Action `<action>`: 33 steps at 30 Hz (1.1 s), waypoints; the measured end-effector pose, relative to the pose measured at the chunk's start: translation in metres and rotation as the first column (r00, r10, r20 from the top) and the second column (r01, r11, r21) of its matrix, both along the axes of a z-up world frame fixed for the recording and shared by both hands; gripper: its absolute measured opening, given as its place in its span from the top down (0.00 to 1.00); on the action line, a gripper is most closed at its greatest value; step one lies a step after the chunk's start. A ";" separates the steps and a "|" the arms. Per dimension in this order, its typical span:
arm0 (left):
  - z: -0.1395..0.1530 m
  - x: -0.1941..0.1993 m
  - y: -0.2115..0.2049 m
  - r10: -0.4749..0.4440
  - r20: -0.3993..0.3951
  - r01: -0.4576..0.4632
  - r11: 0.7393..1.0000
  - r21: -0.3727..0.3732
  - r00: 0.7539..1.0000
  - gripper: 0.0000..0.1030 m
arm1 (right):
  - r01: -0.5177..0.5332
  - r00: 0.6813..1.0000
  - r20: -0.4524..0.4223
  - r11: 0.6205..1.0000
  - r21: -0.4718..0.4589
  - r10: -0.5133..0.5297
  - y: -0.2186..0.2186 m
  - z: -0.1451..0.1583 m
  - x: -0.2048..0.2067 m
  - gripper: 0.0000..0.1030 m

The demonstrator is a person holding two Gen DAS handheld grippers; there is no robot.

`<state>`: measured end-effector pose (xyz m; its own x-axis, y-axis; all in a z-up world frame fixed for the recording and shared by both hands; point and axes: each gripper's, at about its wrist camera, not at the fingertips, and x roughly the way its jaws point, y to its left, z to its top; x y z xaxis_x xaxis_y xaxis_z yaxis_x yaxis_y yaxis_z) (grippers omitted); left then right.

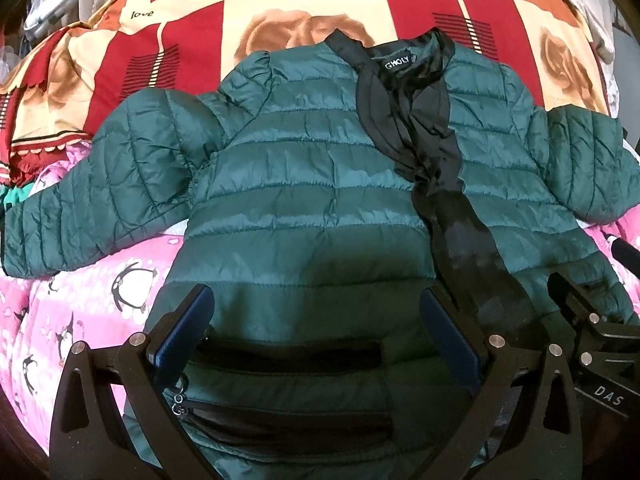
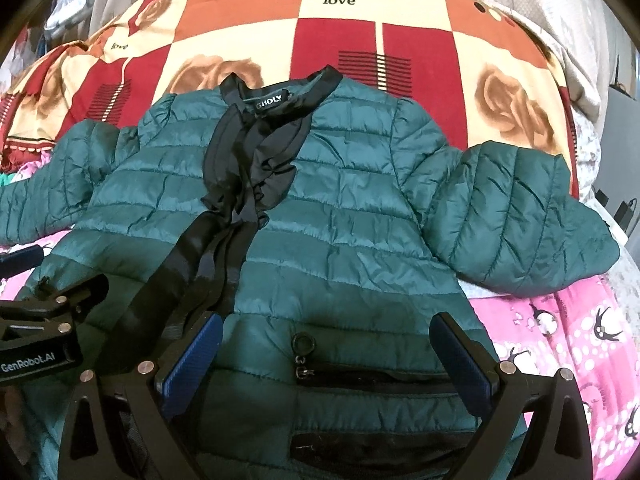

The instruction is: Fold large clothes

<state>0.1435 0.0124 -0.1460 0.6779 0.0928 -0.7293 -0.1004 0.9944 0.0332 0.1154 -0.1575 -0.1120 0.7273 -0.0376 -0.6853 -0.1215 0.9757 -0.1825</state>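
A dark green quilted jacket (image 1: 304, 184) lies front up on the bed, collar far, hem near, with a black placket down the middle and both sleeves spread sideways. It also shows in the right wrist view (image 2: 352, 216). My left gripper (image 1: 316, 320) is open and empty, hovering over the jacket's lower left part near a pocket zip (image 1: 178, 400). My right gripper (image 2: 326, 348) is open and empty over the lower right part, by a zip pull (image 2: 304, 346). Each gripper shows at the other view's edge: the right gripper (image 1: 580, 320) and the left gripper (image 2: 52, 312).
A red, orange and cream blanket (image 1: 280, 4) with roses covers the far bed. A pink penguin-print sheet (image 1: 80, 312) lies under the jacket's near part, also in the right wrist view (image 2: 568, 344). Grey cloth (image 2: 576, 48) lies at the far right.
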 end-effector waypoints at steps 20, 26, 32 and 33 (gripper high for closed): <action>-0.002 0.000 -0.001 -0.002 -0.002 0.002 1.000 -0.002 1.000 0.00 | 0.001 1.000 -0.015 1.000 0.015 0.000 -0.002 -0.001 0.000 0.01; -0.002 0.000 -0.001 -0.002 -0.002 0.002 1.000 -0.002 1.000 0.00 | 0.015 0.999 -0.052 0.997 0.075 -0.011 -0.008 -0.004 0.003 0.01; -0.003 -0.001 -0.001 0.000 -0.004 0.000 1.000 -0.006 1.000 0.00 | 0.022 0.998 -0.060 0.996 0.084 -0.017 -0.009 -0.005 0.003 0.01; -0.004 -0.001 -0.001 0.000 -0.004 0.000 1.000 -0.007 1.000 0.00 | 0.021 0.998 -0.061 0.996 0.083 -0.016 -0.009 -0.005 0.003 0.01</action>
<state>0.1422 0.0113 -0.1495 0.6750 0.0880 -0.7325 -0.1004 0.9946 0.0269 0.1188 -0.1661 -0.1173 0.6845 0.0085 -0.7290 -0.1112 0.9894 -0.0930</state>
